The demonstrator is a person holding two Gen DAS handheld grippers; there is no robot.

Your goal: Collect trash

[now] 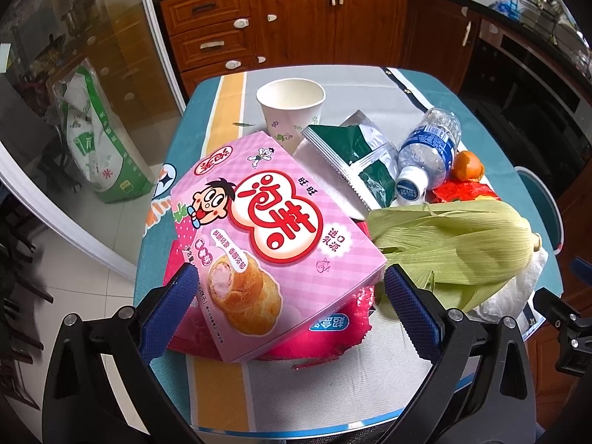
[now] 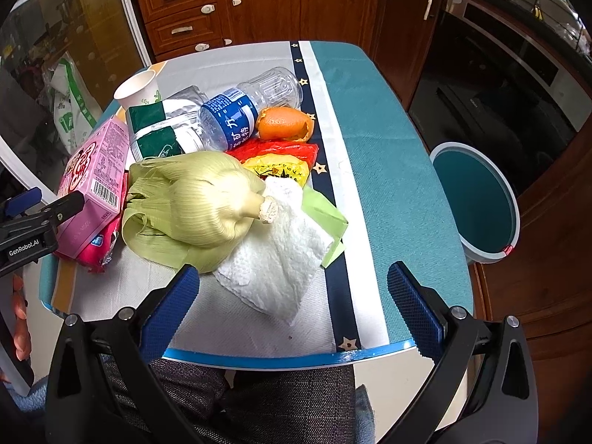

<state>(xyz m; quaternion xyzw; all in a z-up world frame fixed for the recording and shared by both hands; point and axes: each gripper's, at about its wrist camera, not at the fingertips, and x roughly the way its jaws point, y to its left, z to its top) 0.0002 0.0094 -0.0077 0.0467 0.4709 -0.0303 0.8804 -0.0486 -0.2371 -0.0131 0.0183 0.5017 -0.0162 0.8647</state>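
A pink snack box (image 1: 266, 229) lies on a crumpled pink wrapper (image 1: 333, 336) on the table's left side. My left gripper (image 1: 292, 307) is open, its blue fingers on either side of the box's near corner. Beside the box are a corn husk (image 2: 196, 203), a white paper towel (image 2: 277, 259), a plastic water bottle (image 2: 248, 111), a green wrapper (image 2: 151, 129), an orange peel (image 2: 285, 124), a red and yellow bag (image 2: 281, 162) and a paper cup (image 1: 290, 105). My right gripper (image 2: 294, 296) is open and empty, just above the paper towel's near end.
A teal bin (image 2: 477, 199) with a white rim stands on the floor to the right of the table (image 2: 388, 148). Wooden cabinets (image 1: 296, 18) run behind the table. A glass door (image 1: 74, 74) is on the left. A person's lap shows below the table's front edge.
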